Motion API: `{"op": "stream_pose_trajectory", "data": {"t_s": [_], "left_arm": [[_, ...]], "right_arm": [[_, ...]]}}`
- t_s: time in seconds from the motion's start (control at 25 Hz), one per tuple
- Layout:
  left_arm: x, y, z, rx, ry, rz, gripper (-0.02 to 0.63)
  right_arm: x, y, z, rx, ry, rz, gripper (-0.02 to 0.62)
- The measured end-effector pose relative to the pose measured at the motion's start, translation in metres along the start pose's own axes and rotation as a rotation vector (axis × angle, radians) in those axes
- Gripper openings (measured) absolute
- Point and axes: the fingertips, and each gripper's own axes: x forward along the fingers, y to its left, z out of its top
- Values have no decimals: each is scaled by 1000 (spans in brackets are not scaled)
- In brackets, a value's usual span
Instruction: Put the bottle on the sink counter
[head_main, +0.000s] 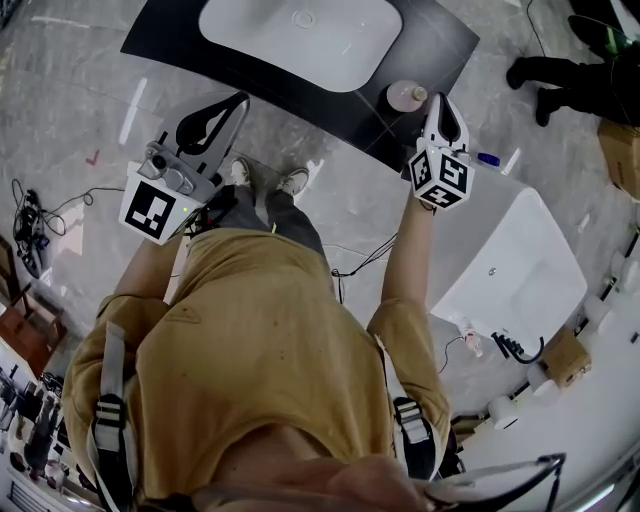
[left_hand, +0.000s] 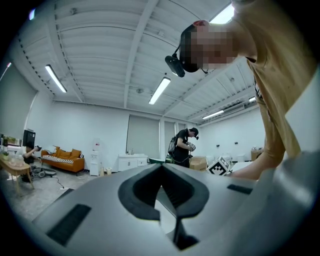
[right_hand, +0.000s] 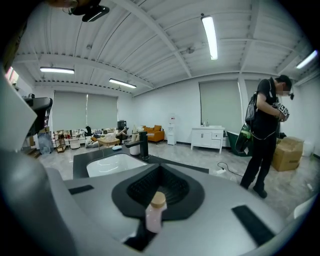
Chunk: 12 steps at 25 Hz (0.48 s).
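Nearest the head camera, the person's tan shirt (head_main: 260, 330) is filling the lower frame, and both forearms are reaching forward. The shoes (head_main: 265, 178) are standing on the grey floor, close to the front edge of the black worktop (head_main: 430, 45).

Left gripper (head_main: 236, 104): it is hanging near the worktop's front edge. Its jaws are pressing together with nothing between them. Its own view is pointing upward, taking in the ceiling lights and the wearer's shirt.

Right gripper (head_main: 441, 104): it is reaching over the near right corner of the worktop. Its jaws are lying closed tip to tip and are gripping nothing.

Bottle (head_main: 407, 96): small, pale pink, tan cap. It is standing upright on the worktop, just beside the right gripper's tips on their left, and the pads are not touching it. In the right gripper view it is showing low in the frame, in line with the notch under the closed tips.

Beyond the bottle, a white basin (head_main: 300, 40) is sitting sunk into the worktop. In the right gripper view, a black faucet (right_hand: 142, 145) is rising at its far rim.

To the right, a second white basin (head_main: 525, 255) is lying on the floor, apart from the worktop.

Far end of the room, right gripper view: another person in black (right_hand: 265, 132) is standing next to a cardboard box (right_hand: 287, 152). A white cabinet (right_hand: 207, 137) and an orange sofa (right_hand: 154, 133) are standing along the back wall.
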Motion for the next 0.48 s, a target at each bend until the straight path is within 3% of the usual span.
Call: {"op": "stream_pose_trajectory", "data": {"t_s": [0.48], "left_arm": [[-12,9,15,-3,-54,-24,2]], "right_arm": [[-39,15,42,-32,-56,-21,5]]}}
